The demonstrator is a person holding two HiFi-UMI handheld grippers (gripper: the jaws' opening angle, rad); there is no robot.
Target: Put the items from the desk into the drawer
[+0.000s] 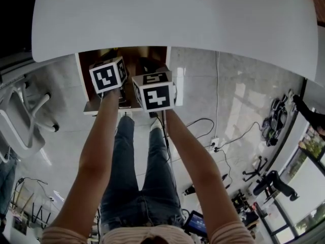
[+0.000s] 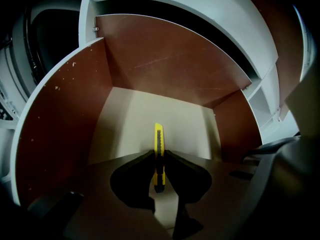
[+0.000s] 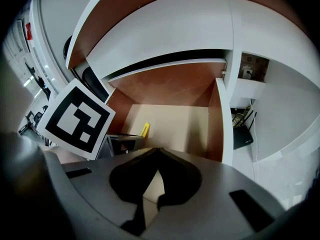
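A yellow utility knife [image 2: 158, 146] stands on edge between the jaws of my left gripper [image 2: 159, 158], which is shut on it. It hangs over the pale floor of the open drawer [image 2: 145, 114]. In the right gripper view, the knife's yellow tip [image 3: 145, 129] pokes out below the left gripper's marker cube [image 3: 75, 116], inside the drawer [image 3: 175, 119]. My right gripper [image 3: 159, 151] has its jaws together with nothing between them. In the head view, both grippers, left [image 1: 108, 76] and right [image 1: 154, 92], hover over the drawer [image 1: 104, 108] under the white desk [image 1: 172, 19].
The drawer's brown side walls [image 2: 60, 134] and back wall [image 2: 170, 69] enclose the left gripper. A white office chair [image 1: 20, 116] stands at the left. Cables [image 1: 203, 126] and a power strip [image 1: 214, 144] lie on the floor. The person's legs [image 1: 137, 177] are below the drawer.
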